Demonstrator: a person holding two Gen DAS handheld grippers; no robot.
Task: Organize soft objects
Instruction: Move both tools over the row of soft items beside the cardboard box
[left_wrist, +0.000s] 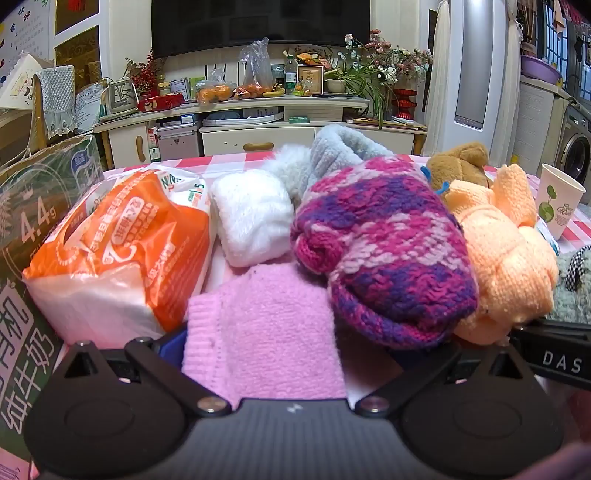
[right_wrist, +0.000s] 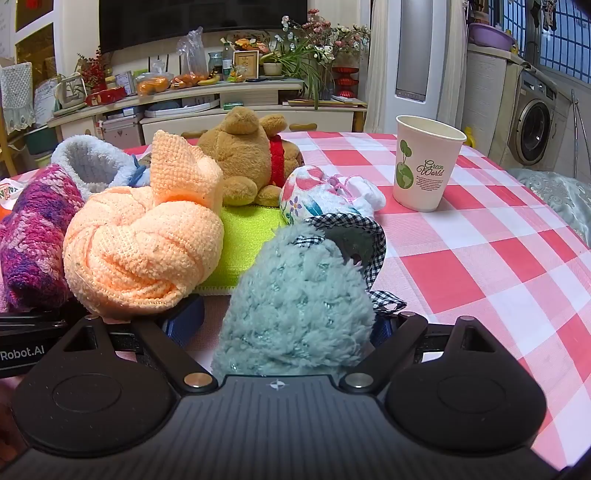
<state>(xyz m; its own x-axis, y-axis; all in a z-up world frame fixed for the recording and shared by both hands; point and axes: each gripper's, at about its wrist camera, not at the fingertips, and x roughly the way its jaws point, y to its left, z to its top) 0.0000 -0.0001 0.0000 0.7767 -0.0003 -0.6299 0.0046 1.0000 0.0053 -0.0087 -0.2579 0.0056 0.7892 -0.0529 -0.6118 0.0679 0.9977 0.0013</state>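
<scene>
The paper cup (right_wrist: 424, 166) carries the words "Green World". The green carton (left_wrist: 33, 221) shows "4.4g". One hand-held gripper's black body reads "DAS" in the left view, the other's "Robot.AI" in the right view.

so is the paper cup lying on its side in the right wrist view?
No, the paper cup stands upright on the checked tablecloth, open rim on top.

Left wrist: low over table, facing forward, very near pink cloth (left_wrist: 266, 332) between fingers;
Right wrist: same, near teal fluffy item (right_wrist: 295, 295);
Shared: orange knit (left_wrist: 506, 258) (right_wrist: 144, 247).
</scene>
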